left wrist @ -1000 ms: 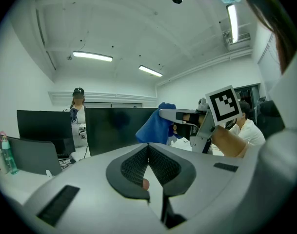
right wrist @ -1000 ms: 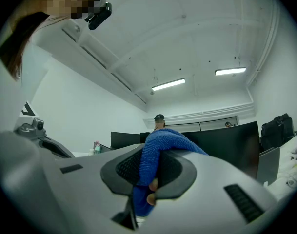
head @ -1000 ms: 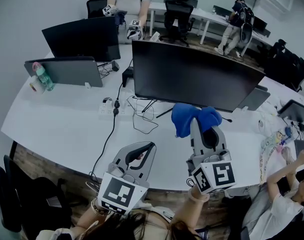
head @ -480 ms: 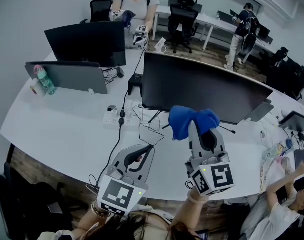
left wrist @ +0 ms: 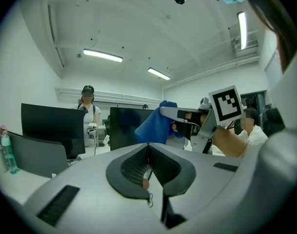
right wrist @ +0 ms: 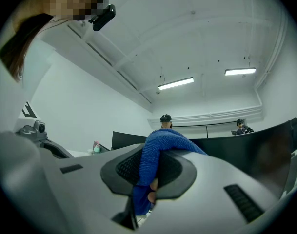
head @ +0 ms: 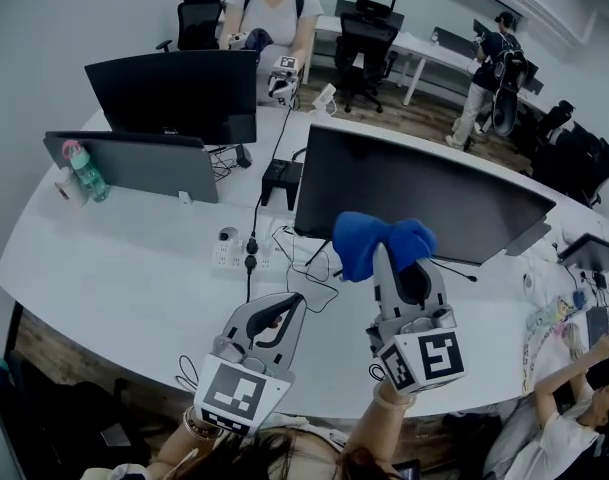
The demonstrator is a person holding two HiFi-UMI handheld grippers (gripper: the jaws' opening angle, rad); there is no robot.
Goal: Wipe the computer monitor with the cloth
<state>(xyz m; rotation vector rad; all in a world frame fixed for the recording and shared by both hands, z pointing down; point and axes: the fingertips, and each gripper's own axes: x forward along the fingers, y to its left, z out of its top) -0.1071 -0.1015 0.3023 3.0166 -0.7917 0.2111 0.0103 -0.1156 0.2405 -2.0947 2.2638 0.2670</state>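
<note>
A wide dark monitor stands on the white desk, screen off. My right gripper is shut on a blue cloth and holds it up just in front of the monitor's lower middle; whether cloth and screen touch is unclear. In the right gripper view the blue cloth is pinched between the jaws, with the monitor behind. My left gripper hangs shut and empty over the desk's front, left of the right one. The left gripper view shows its jaws closed, with the blue cloth and monitor beyond.
A second monitor and a laptop back stand at the left, with a bottle beside them. A power strip and cables lie before the monitor stand. A person stands behind the desk; another person sits at the right.
The head view has shifted left, so the monitor sits further right and lower. The right gripper with the cloth has risen slightly toward the screen. The left gripper is nearly unmoved.
</note>
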